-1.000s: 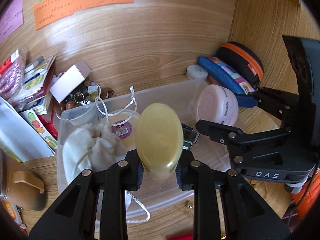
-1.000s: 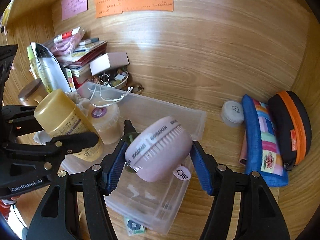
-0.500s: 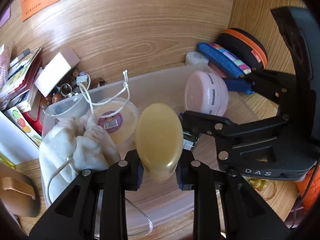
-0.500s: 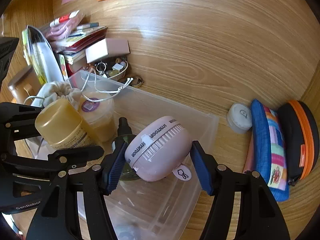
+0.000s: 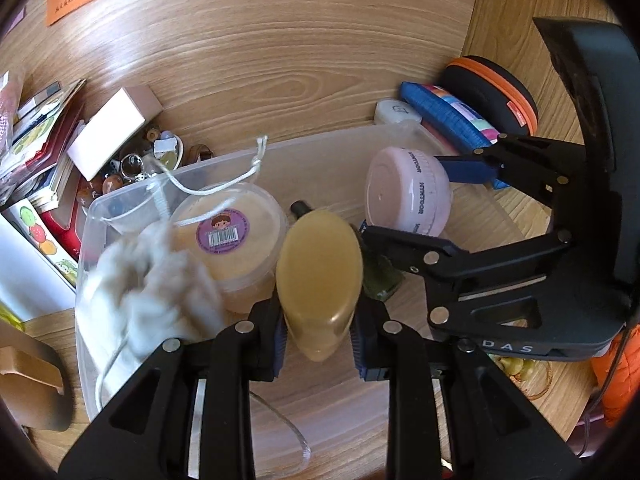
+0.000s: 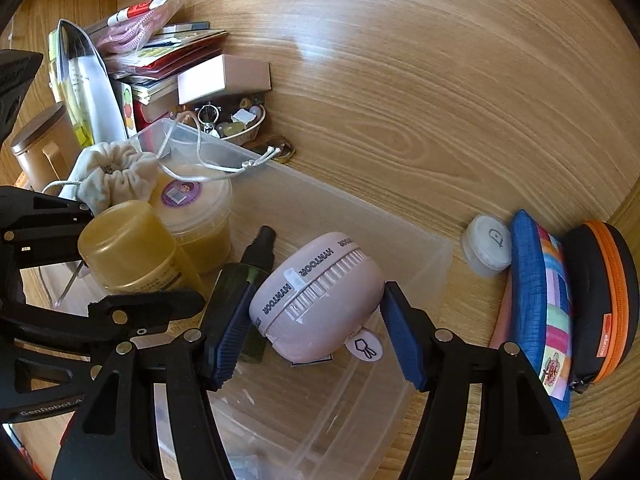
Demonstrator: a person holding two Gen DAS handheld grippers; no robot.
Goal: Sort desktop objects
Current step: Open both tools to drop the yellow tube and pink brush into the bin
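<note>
A clear plastic bin (image 5: 320, 148) lies on the wooden desk. It holds a white drawstring bag (image 5: 152, 296), a round tub with a purple sticker (image 5: 228, 232) and a dark green spray bottle (image 6: 248, 272). My left gripper (image 5: 319, 328) is shut on an amber bottle (image 5: 320, 264), which stands upright low in the bin between the tub and the spray bottle. To its right, my right gripper (image 6: 316, 332) is shut on a round pink device (image 6: 320, 292) marked HYNTOOR, held tilted over the bin's open right half. The bag looks blurred beside the left fingers.
A small white round case (image 6: 486, 244), a blue striped pouch (image 6: 536, 300) and a black-and-orange zip case (image 6: 600, 292) lie right of the bin. Behind it sit a bowl of trinkets (image 6: 236, 120), a pale box (image 6: 224, 76), stacked booklets (image 6: 160, 48) and a brown canister (image 6: 40, 148).
Both grippers have sunk closer into the bin with their loads. The pink device has rolled a little in the right gripper's hold, and the bag has shifted beside the left fingers.
</note>
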